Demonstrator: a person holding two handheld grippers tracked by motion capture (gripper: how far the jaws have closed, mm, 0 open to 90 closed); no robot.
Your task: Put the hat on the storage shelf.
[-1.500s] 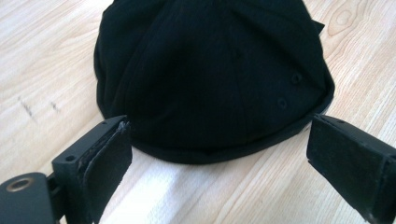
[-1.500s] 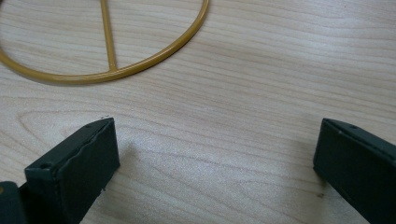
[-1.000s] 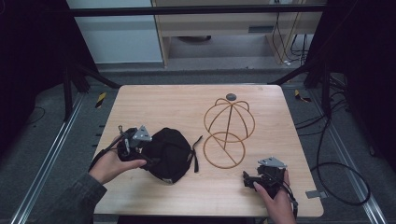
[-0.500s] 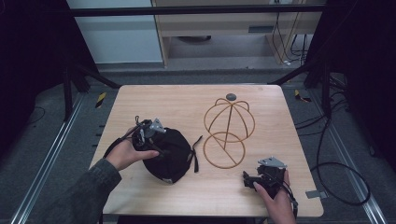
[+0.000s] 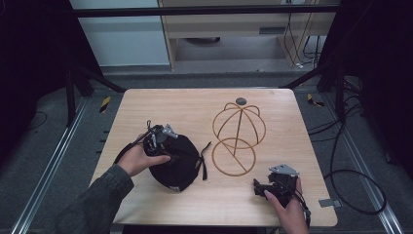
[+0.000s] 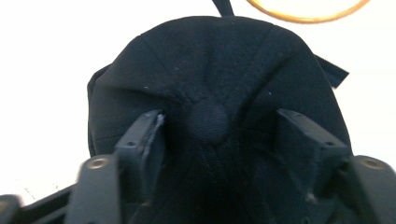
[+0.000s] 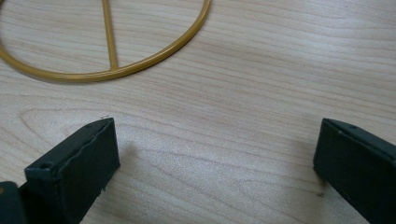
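Dark cloth, a black cap [image 5: 178,158], is seen lying crown-up on the left half of the wooden table [image 5: 195,105], toward the near edge. The left gripper [image 5: 163,137] is held over the cap's far left side by the person's left hand [image 5: 139,158]. In the left gripper view the jaws are spread apart on either side of the cap's top button [image 6: 208,122], resting against the crumpled cloth without being closed on it. A strap [image 5: 203,161] is seen trailing from the cap's right side onto the table.

Just to the right of the cap, a gold wire hat stand [image 5: 238,139] is placed: a flat ring base on the table with a domed cage of wire rising behind it. The strap's end lies close to the ring, and the stand is set between the cap and the right gripper. A small dark round disc [image 5: 241,101] lies behind the stand, near the table's far edge.

The right gripper [image 5: 265,186] is rested at the near right corner, held by the right hand [image 5: 287,204], well apart from the cap. Its jaws are wide open over bare wood, with nothing between them; part of the stand's ring is seen ahead of them in the right gripper view.
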